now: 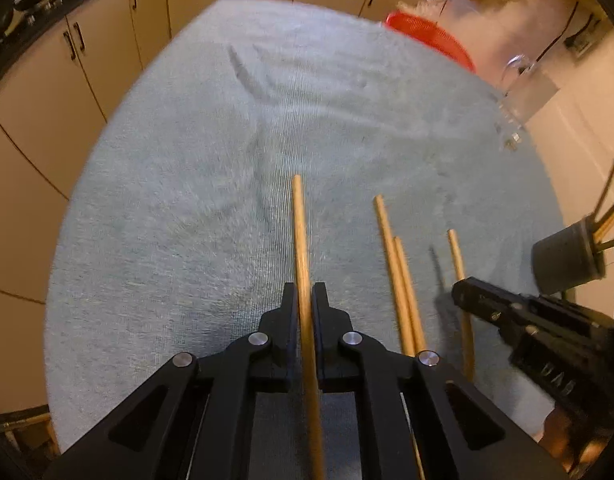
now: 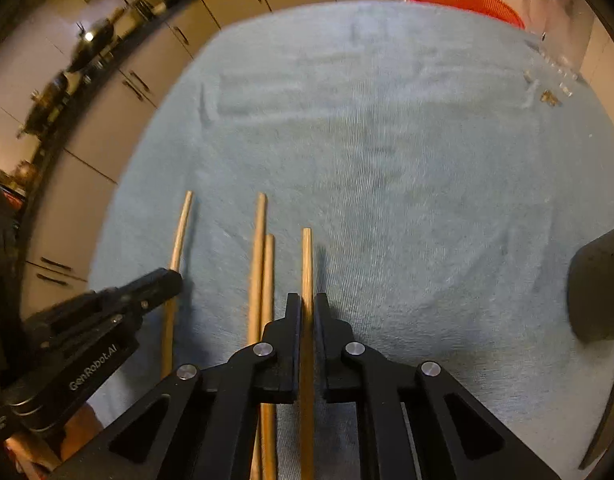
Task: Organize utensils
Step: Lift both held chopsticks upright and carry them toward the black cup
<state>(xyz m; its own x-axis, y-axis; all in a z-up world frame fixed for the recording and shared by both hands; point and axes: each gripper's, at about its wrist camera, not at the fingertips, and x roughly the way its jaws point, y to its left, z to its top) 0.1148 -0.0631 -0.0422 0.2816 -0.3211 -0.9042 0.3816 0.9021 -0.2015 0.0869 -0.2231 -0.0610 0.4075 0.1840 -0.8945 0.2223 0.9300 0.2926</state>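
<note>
Several wooden chopsticks are on a pale blue towel [image 1: 211, 168]. My left gripper [image 1: 305, 290] is shut on one chopstick [image 1: 300, 224], which runs straight ahead between its fingers. In the right wrist view my right gripper [image 2: 307, 300] is shut on another chopstick [image 2: 307, 260]. Two loose chopsticks [image 2: 263, 256] lie side by side on the towel between the two grippers, also visible as the pair of chopsticks [image 1: 399, 272] in the left view. The right gripper [image 1: 461, 288] shows at the right of the left view, and the left gripper [image 2: 171, 278] at the left of the right view.
A dark grey cup [image 1: 567, 260] with sticks standing in it sits at the towel's right edge, seen closer as the cup [image 2: 599, 288]. A red basket [image 1: 431, 36] and a clear plastic container [image 1: 523, 88] stand at the far right. Beige cabinets [image 1: 47, 92] run behind.
</note>
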